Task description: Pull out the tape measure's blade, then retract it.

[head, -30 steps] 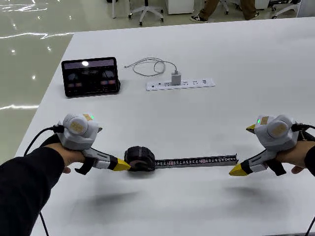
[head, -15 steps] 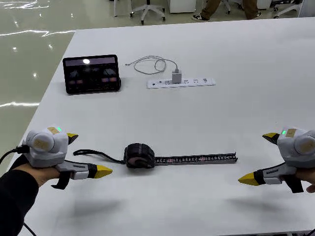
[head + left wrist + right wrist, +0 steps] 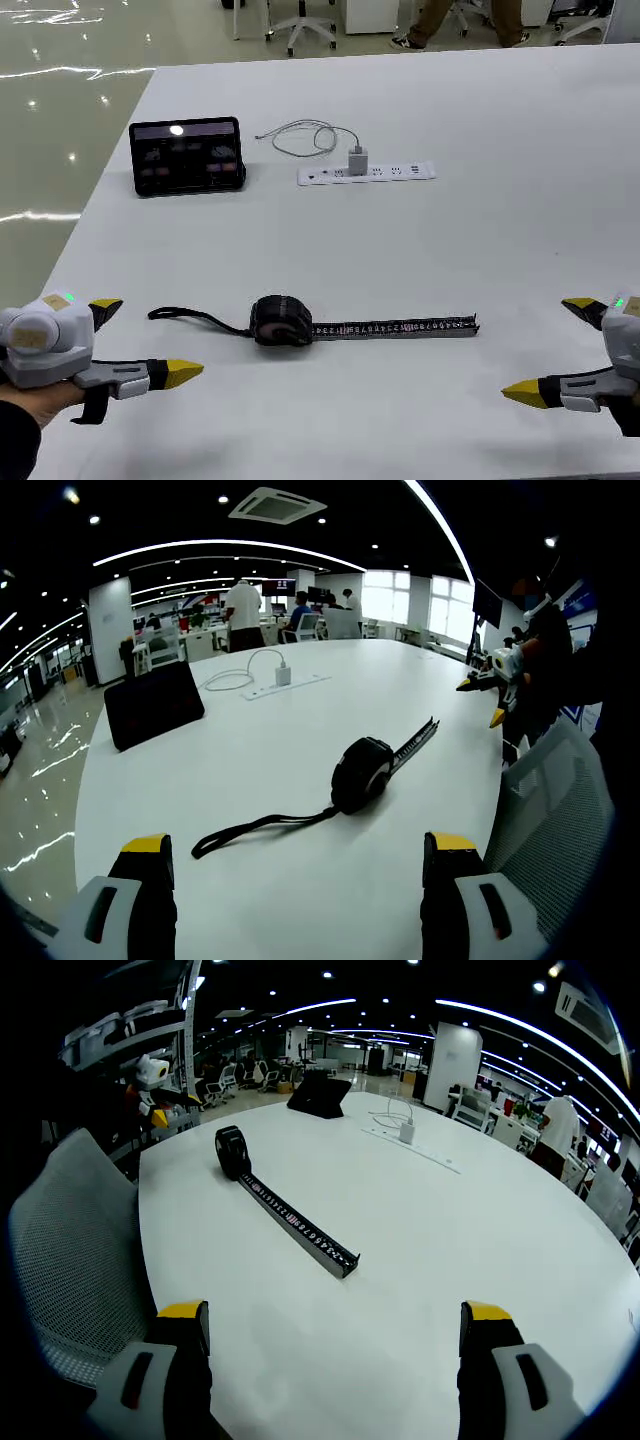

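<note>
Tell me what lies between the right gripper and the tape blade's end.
Bare table runs from the right gripper to the free end of the blade, plain in the right gripper view and the head view.

Ahead of left gripper [image 3: 147, 337]: bare table [image 3: 420, 240], then the strap [image 3: 195, 318] lying flat, near the jaws.
Ahead of right gripper [image 3: 545, 348]: bare table up to the blade [image 3: 395, 326] tip.
Between the tongs: tape measure [image 3: 281, 320] and blade lie across.
Far beyond both: tablet [image 3: 187, 155], power strip [image 3: 366, 172], cable [image 3: 300, 135], well apart.
</note>
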Action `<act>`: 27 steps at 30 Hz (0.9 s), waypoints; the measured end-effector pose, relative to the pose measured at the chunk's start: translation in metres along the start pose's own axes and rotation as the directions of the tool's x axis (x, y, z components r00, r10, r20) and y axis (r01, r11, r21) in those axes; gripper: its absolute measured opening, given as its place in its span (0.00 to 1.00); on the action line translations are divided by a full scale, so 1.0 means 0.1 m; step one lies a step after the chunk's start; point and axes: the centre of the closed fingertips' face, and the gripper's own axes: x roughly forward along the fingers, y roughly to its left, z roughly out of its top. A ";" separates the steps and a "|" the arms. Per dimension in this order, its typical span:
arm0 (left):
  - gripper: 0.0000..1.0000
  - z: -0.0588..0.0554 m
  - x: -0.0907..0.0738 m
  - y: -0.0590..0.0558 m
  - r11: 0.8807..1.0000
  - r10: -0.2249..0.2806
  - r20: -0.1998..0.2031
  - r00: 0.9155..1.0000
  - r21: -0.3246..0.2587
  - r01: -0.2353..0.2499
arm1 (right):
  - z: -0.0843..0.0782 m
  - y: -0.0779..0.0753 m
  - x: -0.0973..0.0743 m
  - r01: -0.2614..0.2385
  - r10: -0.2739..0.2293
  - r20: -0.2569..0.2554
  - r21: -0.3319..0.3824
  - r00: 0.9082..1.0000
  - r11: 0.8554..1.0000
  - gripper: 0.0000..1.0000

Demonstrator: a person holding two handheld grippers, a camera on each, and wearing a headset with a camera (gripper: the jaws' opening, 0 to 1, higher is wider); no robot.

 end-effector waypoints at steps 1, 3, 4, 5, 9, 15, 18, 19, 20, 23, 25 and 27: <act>1.00 0.02 -0.03 0.00 1.000 0.008 0.019 1.000 -0.010 -0.008 | -0.01 0.02 -0.02 0.001 -0.001 0.002 0.001 1.000 1.000 1.00; 1.00 0.03 -0.07 -0.02 0.999 0.012 0.038 0.999 -0.035 -0.010 | 0.00 0.04 -0.06 0.006 -0.006 0.008 0.003 1.000 1.000 1.00; 1.00 0.01 -0.09 -0.04 0.999 0.011 0.037 0.999 -0.033 -0.010 | -0.01 0.05 -0.08 0.010 -0.010 0.008 0.004 1.000 1.000 1.00; 1.00 -0.01 -0.10 -0.06 1.000 0.012 0.036 0.999 -0.029 -0.011 | -0.02 0.05 -0.09 0.013 -0.013 0.010 0.006 1.000 1.000 1.00; 1.00 -0.15 -0.13 -0.07 0.999 0.029 0.019 0.999 -0.032 -0.029 | -0.05 0.09 -0.17 0.026 -0.026 0.016 0.010 1.000 1.000 1.00; 1.00 -0.34 -0.25 -0.13 0.998 0.033 0.003 0.999 -0.045 -0.033 | -0.11 0.12 -0.28 0.038 -0.038 0.024 0.025 0.999 0.999 1.00; 1.00 -0.36 -0.33 -0.14 0.997 0.040 0.012 0.999 -0.062 -0.039 | -0.12 0.13 -0.35 0.044 -0.046 0.031 0.038 0.998 0.998 1.00; 1.00 -0.36 -0.35 -0.14 0.997 0.044 0.011 0.999 -0.056 -0.043 | -0.12 0.15 -0.38 0.047 -0.048 0.035 0.045 0.998 0.998 1.00; 1.00 -0.36 -0.37 -0.14 0.998 0.047 0.011 0.999 -0.053 -0.046 | -0.12 0.17 -0.39 0.045 -0.048 0.040 0.056 0.998 0.997 1.00; 1.00 -0.36 -0.41 -0.13 0.997 0.052 0.014 0.999 -0.065 -0.051 | -0.18 0.27 -0.41 0.031 -0.032 0.027 0.052 0.999 0.998 1.00; 1.00 -0.37 -0.43 -0.13 0.996 0.056 0.011 0.998 -0.066 -0.056 | -0.21 0.30 -0.44 0.030 -0.031 0.025 0.051 0.999 0.998 1.00; 1.00 -0.42 -0.44 -0.16 0.998 0.051 -0.011 0.999 -0.039 -0.051 | -0.25 0.32 -0.46 0.026 -0.028 0.023 0.060 0.999 0.998 1.00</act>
